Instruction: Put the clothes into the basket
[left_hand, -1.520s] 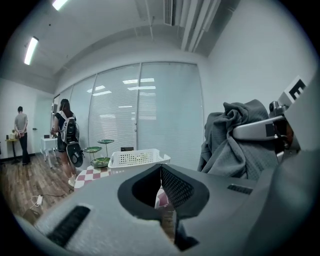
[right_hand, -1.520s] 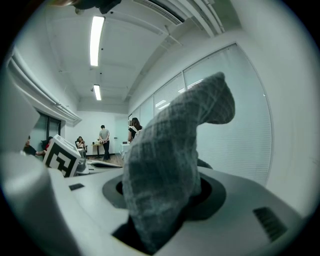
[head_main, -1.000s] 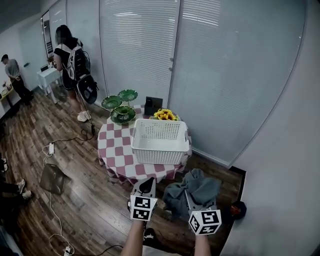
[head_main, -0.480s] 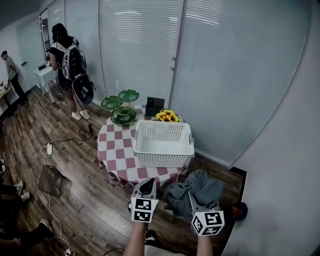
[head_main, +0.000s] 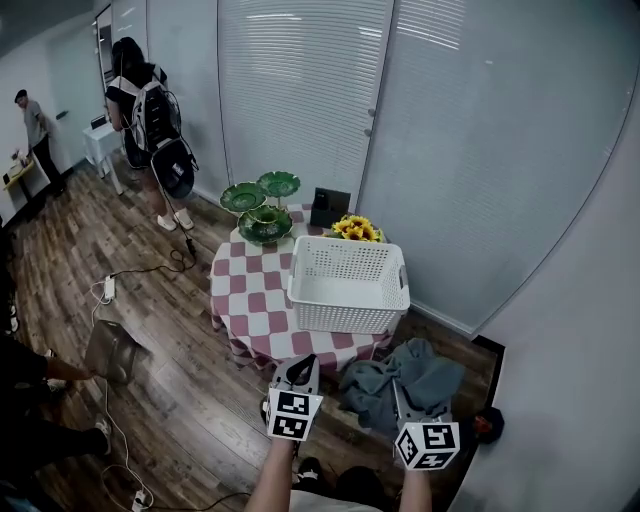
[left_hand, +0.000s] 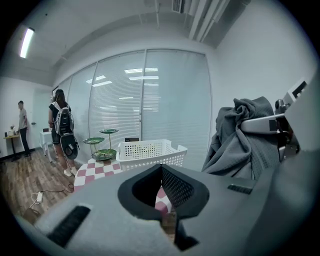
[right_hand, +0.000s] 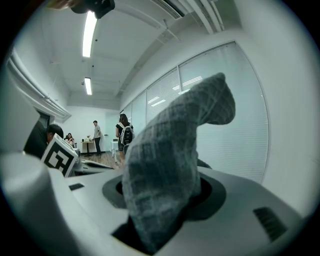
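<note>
Your right claw (head_main: 401, 398) is clamped on the grey garment (head_main: 422, 370) at lower right, well short of the white basket (head_main: 345, 310) on the checked worktop (head_main: 250, 295). The hanging folds could catch the basket rim or drop outside it. Your left claw (head_main: 298, 372) is closed and empty.

Left gripper (left_hand: 161, 167) jaws meet at tips, nothing between; beyond, white basket (left_hand: 150, 150) on checkered table (left_hand: 97, 168); grey garment (left_hand: 240, 145) hangs from right gripper (left_hand: 280, 125).
</note>
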